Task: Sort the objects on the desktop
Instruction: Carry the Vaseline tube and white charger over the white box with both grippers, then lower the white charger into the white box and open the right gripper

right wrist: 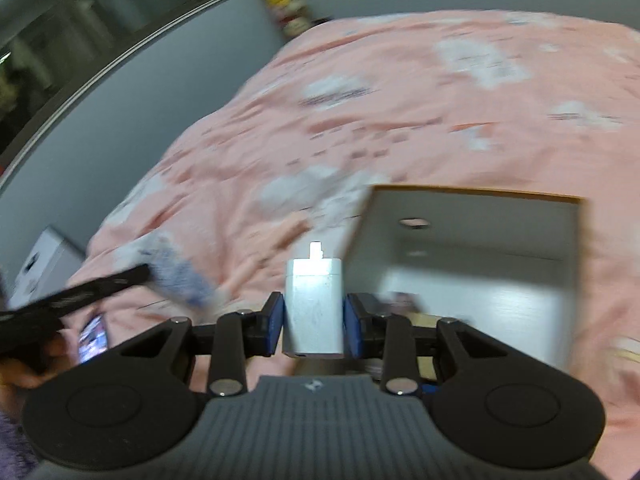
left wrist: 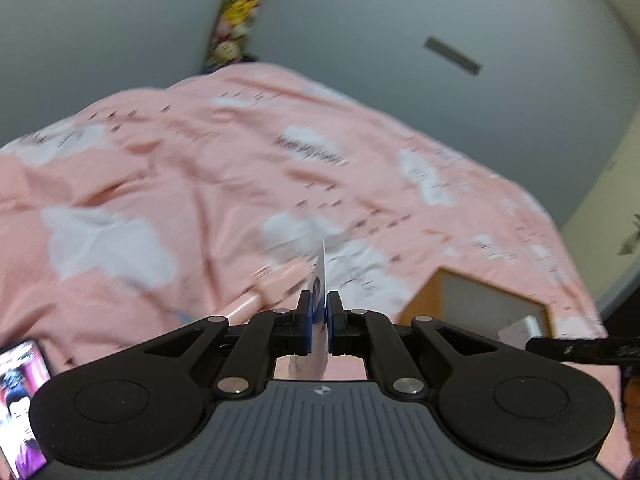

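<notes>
— What are you holding?
— My left gripper pinches a thin card; my right gripper clamps a white charger.
— And the box?
— At two o'clock, something small already inside, I think. A pink pen lies on the blanket at eleven, unsorted.

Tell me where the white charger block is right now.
The white charger block is clamped in the right gripper, centre of the right wrist view, just left of the open box on the pink bedspread.

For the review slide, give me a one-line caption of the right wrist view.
Right gripper clamps a white charger over the pink bedspread, beside an open box.
</notes>
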`<state>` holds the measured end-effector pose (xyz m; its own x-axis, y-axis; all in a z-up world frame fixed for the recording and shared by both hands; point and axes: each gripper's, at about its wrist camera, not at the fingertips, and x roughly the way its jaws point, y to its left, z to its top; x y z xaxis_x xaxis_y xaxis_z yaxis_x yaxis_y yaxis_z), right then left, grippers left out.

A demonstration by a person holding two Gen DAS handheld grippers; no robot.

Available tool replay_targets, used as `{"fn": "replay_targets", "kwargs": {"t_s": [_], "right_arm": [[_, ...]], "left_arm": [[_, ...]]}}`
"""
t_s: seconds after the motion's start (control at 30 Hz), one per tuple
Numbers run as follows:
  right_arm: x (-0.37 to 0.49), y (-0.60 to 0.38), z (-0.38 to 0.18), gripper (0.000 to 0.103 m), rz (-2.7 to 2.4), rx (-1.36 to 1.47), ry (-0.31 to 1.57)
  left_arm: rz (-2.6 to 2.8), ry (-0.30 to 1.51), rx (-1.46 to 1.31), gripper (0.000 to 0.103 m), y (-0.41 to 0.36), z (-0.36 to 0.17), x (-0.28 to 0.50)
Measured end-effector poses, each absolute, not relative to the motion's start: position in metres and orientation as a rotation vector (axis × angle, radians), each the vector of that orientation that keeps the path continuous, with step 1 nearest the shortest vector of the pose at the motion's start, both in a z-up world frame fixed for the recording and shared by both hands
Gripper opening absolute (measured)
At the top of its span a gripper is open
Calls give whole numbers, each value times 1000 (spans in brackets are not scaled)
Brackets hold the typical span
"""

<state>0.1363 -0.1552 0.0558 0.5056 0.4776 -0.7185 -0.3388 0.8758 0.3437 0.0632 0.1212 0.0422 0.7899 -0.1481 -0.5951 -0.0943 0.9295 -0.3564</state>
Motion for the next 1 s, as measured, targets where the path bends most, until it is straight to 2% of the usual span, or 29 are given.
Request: {"fn": "replay_targets", "kwargs": {"t_s": [0.2, 0.47, 1.0], "right_arm": [[136, -199, 39, 35, 301, 175, 943], [152, -193, 12, 35, 309, 196, 993], [185, -150, -33, 35, 267, 210, 1101]], "left_arm": [[-167, 618, -360, 7, 86, 66, 68], [-263, 625, -301, 7, 39, 68, 81], [-277, 674, -315, 7, 33, 51, 96]]}}
